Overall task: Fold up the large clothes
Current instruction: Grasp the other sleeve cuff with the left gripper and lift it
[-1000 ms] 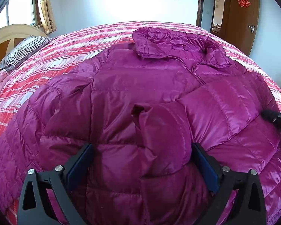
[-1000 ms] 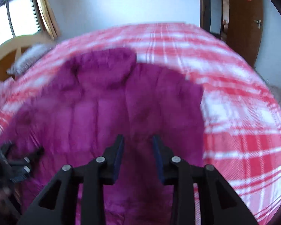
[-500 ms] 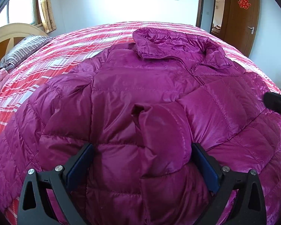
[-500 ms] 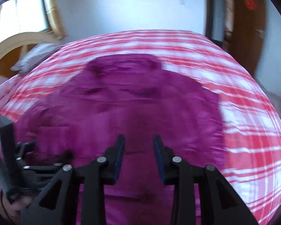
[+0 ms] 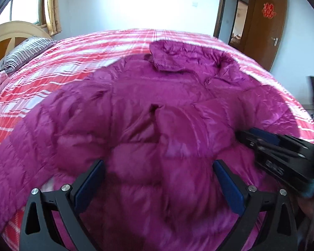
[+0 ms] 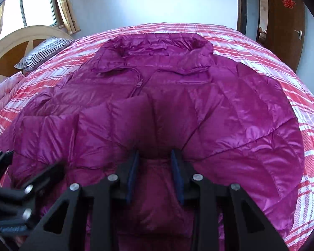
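A large magenta puffer jacket (image 5: 148,113) lies spread on the bed, collar at the far end, with one sleeve folded across its front. My left gripper (image 5: 157,179) is wide open and empty just above the jacket's lower part. My right gripper (image 6: 155,167) hovers over the jacket's lower middle (image 6: 178,108), its jaws partly open with nothing between them. The right gripper also shows in the left wrist view (image 5: 268,144) at the right edge. The left gripper shows in the right wrist view (image 6: 14,190) at the lower left.
The bed has a red and white plaid cover (image 5: 77,54). A striped pillow (image 6: 44,52) and a wooden headboard (image 6: 21,41) are at the far left. A window (image 6: 37,6) is behind them. A brown door (image 5: 263,27) stands open at the far right.
My right gripper has swung left to a spot over the jacket's lower middle, close beside the left gripper. The left gripper has drawn back a little. Both stay empty.
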Available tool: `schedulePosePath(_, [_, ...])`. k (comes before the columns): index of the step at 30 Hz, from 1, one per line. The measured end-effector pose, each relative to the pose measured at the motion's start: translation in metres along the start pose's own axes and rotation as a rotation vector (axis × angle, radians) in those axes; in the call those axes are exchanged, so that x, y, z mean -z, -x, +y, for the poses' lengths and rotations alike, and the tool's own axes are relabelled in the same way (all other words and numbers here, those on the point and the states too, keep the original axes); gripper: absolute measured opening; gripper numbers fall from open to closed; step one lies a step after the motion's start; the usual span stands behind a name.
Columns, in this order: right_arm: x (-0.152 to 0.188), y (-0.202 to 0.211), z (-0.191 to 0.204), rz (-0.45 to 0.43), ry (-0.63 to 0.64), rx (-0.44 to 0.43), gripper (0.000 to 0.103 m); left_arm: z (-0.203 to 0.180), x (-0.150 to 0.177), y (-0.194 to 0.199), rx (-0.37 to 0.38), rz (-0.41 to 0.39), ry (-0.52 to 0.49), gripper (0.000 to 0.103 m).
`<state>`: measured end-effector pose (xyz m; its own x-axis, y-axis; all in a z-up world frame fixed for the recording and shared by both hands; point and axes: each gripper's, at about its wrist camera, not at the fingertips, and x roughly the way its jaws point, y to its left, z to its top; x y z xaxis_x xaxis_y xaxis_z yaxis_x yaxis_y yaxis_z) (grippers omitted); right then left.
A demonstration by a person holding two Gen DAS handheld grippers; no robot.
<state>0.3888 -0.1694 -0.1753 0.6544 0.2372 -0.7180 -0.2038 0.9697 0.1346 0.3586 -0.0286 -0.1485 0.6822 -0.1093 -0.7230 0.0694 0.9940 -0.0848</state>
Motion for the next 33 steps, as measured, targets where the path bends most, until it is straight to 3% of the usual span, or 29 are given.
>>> schedulePosePath(5, [-0.001, 0.000, 0.003, -0.004, 0.018, 0.020, 0.035, 0.039, 0.021, 0.057, -0.066, -0.067, -0.025, 0.102])
schedulePosePath(8, [-0.001, 0.001, 0.002, -0.006, 0.018, 0.020, 0.035, 0.094, 0.036, 0.085, -0.194, -0.089, -0.014, 0.102])
schedulePosePath(10, [-0.001, 0.002, 0.002, -0.008, 0.013, 0.014, 0.036, 0.138, 0.047, 0.101, -0.332, -0.094, 0.005, 0.102])
schedulePosePath(12, [-0.001, 0.002, 0.002, -0.010, 0.009, 0.009, 0.036, 0.190, 0.058, 0.116, -0.409, -0.082, 0.096, 0.102])
schedulePosePath(14, [-0.001, 0.002, 0.001, -0.011, 0.008, 0.008, 0.036, 0.237, 0.068, 0.131, -0.400, -0.102, 0.236, 0.102])
schedulePosePath(17, [0.000, 0.003, 0.001, -0.012, 0.011, 0.011, 0.036, 0.271, 0.079, 0.134, -0.393, -0.081, 0.356, 0.102])
schedulePosePath(21, [0.001, 0.004, 0.002, -0.017, 0.012, 0.016, 0.036, 0.278, 0.083, 0.122, -0.319, -0.048, 0.431, 0.077])
schedulePosePath(23, [0.001, 0.004, 0.002, -0.019, 0.014, 0.018, 0.036, 0.270, 0.082, 0.111, -0.287, -0.026, 0.437, 0.077])
schedulePosePath(25, [0.001, 0.005, 0.002, -0.020, 0.015, 0.019, 0.036, 0.268, 0.081, 0.098, -0.305, -0.001, 0.436, 0.074])
schedulePosePath(26, [0.001, 0.005, 0.002, -0.021, 0.015, 0.020, 0.036, 0.266, 0.082, 0.093, -0.315, 0.006, 0.429, 0.067])
schedulePosePath(27, [0.001, 0.005, 0.002, -0.021, 0.014, 0.020, 0.036, 0.261, 0.081, 0.092, -0.351, 0.005, 0.397, 0.048])
schedulePosePath(28, [0.001, 0.005, 0.002, -0.021, 0.015, 0.020, 0.036, 0.258, 0.079, 0.092, -0.356, 0.003, 0.367, 0.036])
schedulePosePath(29, [0.001, 0.005, 0.002, -0.022, 0.015, 0.020, 0.036, 0.256, 0.075, 0.093, -0.321, -0.002, 0.335, 0.022])
schedulePosePath(33, [0.001, 0.006, 0.002, -0.024, 0.013, 0.018, 0.037, 0.250, 0.049, 0.123, -0.371, -0.104, 0.252, 0.019])
